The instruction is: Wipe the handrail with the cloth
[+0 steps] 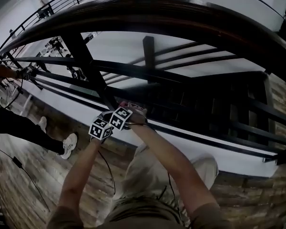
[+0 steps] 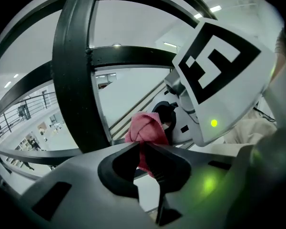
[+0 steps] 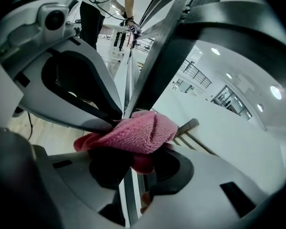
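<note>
Your left gripper (image 2: 142, 147) and right gripper (image 3: 133, 162) both clamp the pink cloth (image 3: 136, 133) down among the lower bars (image 1: 205, 138); raise it to the handrail (image 1: 148, 11) and press flat as you slide.

We stand on a wood-plank floor (image 1: 19, 175), near, left and right. Far off at the left a pale floor (image 1: 14, 13) spreads bright; round ceiling lights (image 3: 275, 92) glow overhead.
</note>
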{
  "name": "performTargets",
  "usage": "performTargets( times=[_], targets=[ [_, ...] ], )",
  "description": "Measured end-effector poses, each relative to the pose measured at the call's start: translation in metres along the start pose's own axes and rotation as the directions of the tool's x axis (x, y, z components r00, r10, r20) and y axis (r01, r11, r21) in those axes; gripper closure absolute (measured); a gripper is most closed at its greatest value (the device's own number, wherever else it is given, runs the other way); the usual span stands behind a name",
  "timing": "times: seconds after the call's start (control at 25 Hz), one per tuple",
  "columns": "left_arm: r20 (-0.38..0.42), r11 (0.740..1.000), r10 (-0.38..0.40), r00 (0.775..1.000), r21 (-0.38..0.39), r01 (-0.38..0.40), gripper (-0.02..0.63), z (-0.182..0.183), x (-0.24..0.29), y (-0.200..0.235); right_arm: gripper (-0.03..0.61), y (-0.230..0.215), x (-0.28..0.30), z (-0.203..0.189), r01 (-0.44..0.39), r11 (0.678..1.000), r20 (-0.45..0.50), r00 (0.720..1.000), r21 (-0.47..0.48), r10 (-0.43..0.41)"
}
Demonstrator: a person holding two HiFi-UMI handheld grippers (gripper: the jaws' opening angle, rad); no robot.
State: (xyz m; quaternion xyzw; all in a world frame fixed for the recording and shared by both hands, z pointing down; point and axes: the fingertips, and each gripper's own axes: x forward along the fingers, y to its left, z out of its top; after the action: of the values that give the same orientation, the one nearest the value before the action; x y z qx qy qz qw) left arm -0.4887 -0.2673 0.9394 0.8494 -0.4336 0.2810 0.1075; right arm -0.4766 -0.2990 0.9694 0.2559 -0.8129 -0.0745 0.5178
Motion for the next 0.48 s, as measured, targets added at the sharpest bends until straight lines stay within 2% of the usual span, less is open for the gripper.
performTargets(
  times=[0.24,0.48],
  targets=[
    [-0.011,0.997,-0.040,0.999,0.072,0.041,0.586,0.022,0.016,-0.047,0.454,-0.010,-0.022,-0.036,-0.008,1.000,0.041,0.999,0.021,0.007],
    [-0.024,0.989,-0.102,0.995,0.105,0.104,0.586,0.039,0.041,-0.102,0.454,-0.019,-0.048,-0.098,-0.004,0.998,0.036,0.999,0.058,0.002]
  ],
)
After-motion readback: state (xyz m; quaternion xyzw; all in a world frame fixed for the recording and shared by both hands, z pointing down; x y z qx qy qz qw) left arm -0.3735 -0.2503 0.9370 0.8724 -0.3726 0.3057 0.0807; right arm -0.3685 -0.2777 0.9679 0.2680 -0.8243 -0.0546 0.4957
